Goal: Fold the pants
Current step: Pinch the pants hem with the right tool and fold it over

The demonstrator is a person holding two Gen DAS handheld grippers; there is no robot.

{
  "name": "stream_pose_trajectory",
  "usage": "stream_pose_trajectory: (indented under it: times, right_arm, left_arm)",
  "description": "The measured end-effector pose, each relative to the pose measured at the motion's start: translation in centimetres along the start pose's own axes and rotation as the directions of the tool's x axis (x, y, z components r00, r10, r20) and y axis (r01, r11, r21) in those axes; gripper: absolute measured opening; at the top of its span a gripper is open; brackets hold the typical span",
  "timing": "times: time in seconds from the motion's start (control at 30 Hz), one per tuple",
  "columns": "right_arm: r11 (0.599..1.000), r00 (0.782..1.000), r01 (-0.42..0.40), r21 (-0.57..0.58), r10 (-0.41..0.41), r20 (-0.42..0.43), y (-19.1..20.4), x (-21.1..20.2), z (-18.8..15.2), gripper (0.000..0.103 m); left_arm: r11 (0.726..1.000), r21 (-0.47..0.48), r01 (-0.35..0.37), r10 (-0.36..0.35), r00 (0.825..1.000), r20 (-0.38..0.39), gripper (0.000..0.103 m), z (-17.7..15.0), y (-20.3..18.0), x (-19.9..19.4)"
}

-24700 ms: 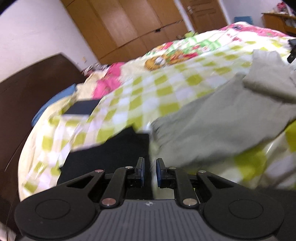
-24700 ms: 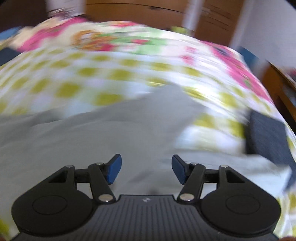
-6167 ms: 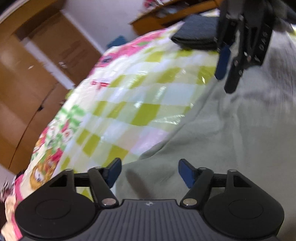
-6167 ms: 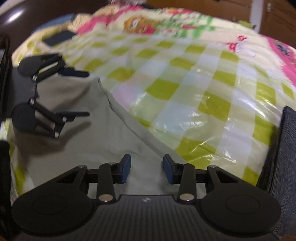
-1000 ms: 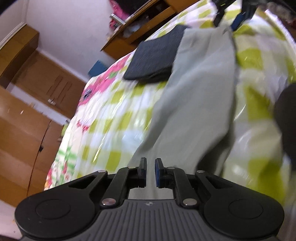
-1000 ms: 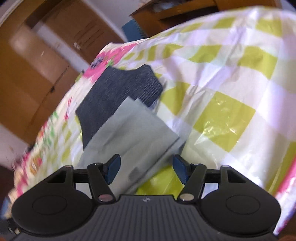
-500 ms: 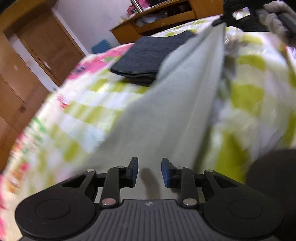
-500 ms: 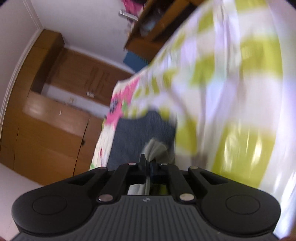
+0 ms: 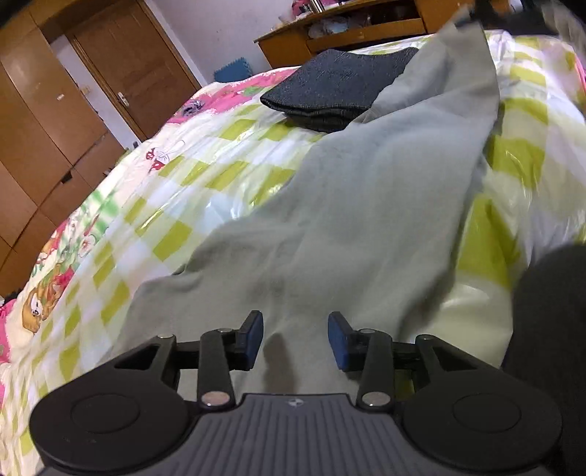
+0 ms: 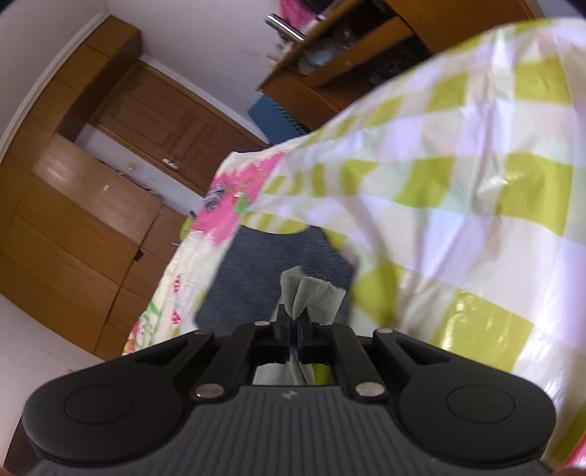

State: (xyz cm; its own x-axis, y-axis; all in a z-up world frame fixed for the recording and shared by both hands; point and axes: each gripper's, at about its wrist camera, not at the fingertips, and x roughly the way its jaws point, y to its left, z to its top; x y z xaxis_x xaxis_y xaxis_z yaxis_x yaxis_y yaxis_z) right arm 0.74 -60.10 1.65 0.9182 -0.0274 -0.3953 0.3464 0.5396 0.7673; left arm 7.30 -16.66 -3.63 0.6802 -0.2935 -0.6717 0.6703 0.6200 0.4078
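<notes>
The grey pants [image 9: 373, 205] stretch across the checked bed cover from my left gripper up to the far right, where their far end is lifted. My left gripper [image 9: 295, 340] is open, its blue pads either side of the near end of the pants, which lies flat between them. My right gripper [image 10: 293, 331] is shut on a bunched edge of the grey pants [image 10: 306, 293], which sticks out past the fingertips above a dark folded garment [image 10: 256, 271].
A folded dark blue garment [image 9: 337, 88] lies on the bed beside the pants. The yellow-green checked cover [image 9: 190, 175] spreads all around. Wooden wardrobes [image 9: 55, 102] and a desk [image 9: 351, 33] stand behind. A dark shape [image 9: 549, 348] fills the lower right of the left wrist view.
My left gripper has opened wider and let go of the pants' near end. My right gripper, open a second ago, closed on the far end and still holds it raised.
</notes>
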Motion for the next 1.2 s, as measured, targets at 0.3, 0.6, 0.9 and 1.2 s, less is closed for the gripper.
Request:
stream_pose_trajectory:
  times: [0.3, 0.6, 0.9, 1.2]
  right_arm:
    - [0.924, 0.96, -0.257, -0.282, 0.212, -0.182, 17.4, 1.5, -6.4, 0.005]
    - [0.665, 0.761, -0.564, -0.489, 0.19, -0.62, 34.2, 10.1, -28.6, 0.005]
    - [0.429, 0.7, -0.604, -0.672, -0.117, -0.704, 33.4, 10.4, -46.0, 0.005]
    - [0.423, 0.755, -0.573, -0.702, -0.062, -0.653, 36.2, 10.4, -45.6, 0.006]
  left_arm:
    - [0.988, -0.15, -0.028, 0.038, 0.998, 0.059, 0.054, -2.8, 3.2, -3.1]
    - [0.908, -0.389, -0.152, 0.168, 0.986, 0.007, 0.056, -10.3, 9.1, -7.5]
    - [0.813, -0.554, -0.178, 0.184, 0.982, -0.046, 0.059, -14.6, 12.8, -8.9]
    - [0.801, -0.572, -0.176, 0.204, 0.979, -0.017, 0.059, -15.5, 12.8, -10.7]
